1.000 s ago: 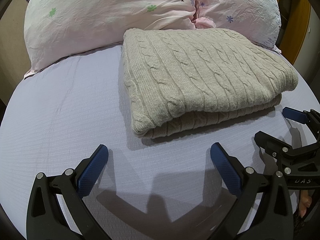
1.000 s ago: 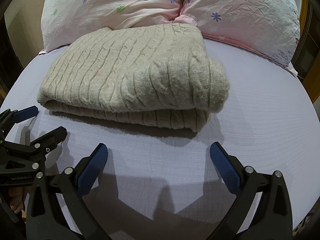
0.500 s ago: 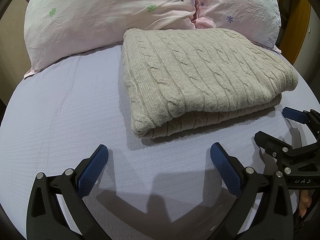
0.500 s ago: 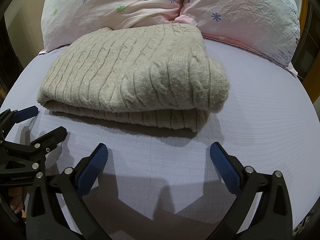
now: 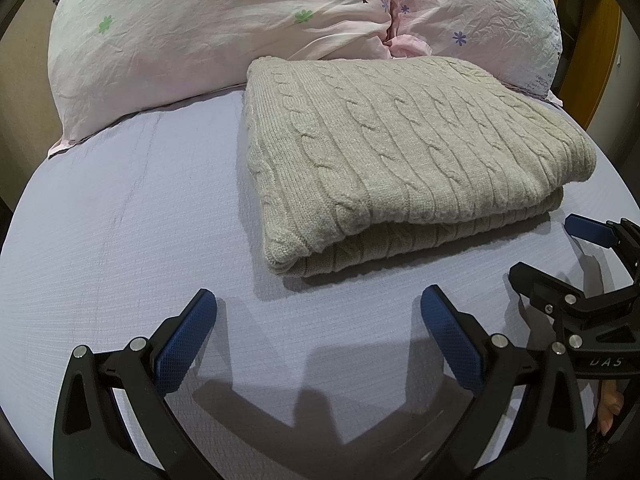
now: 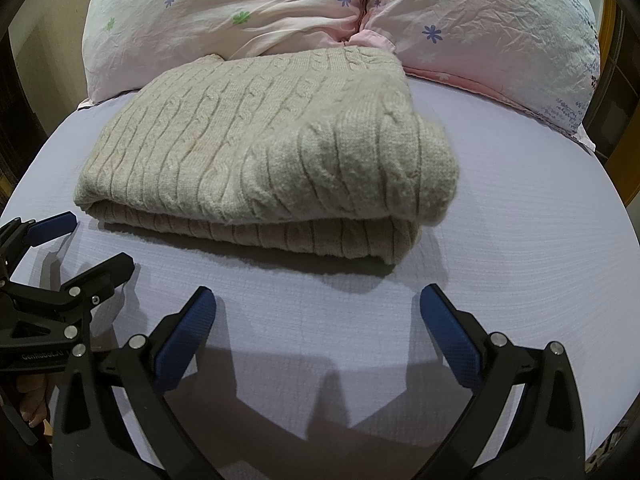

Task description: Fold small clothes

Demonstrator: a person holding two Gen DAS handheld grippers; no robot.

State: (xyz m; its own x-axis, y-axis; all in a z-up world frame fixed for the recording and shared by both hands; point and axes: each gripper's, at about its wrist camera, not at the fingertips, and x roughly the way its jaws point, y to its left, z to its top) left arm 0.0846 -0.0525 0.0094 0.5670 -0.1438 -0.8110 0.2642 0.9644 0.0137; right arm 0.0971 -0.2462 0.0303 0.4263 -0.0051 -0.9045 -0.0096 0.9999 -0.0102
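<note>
A beige cable-knit sweater (image 5: 400, 152) lies folded in a thick rectangle on the lilac bed sheet (image 5: 120, 240); it also shows in the right wrist view (image 6: 272, 152). My left gripper (image 5: 318, 312) is open and empty, held just short of the sweater's near edge. My right gripper (image 6: 318, 312) is open and empty, also just short of the near edge. Each gripper shows in the other's view: the right one (image 5: 556, 252) at the far right, the left one (image 6: 84, 240) at the far left. Neither touches the sweater.
Two pink floral pillows (image 5: 224, 28) (image 6: 496, 28) lie behind the sweater at the head of the bed. A wooden frame (image 5: 588, 60) stands at the right edge. Bare sheet (image 6: 520, 260) lies around the sweater.
</note>
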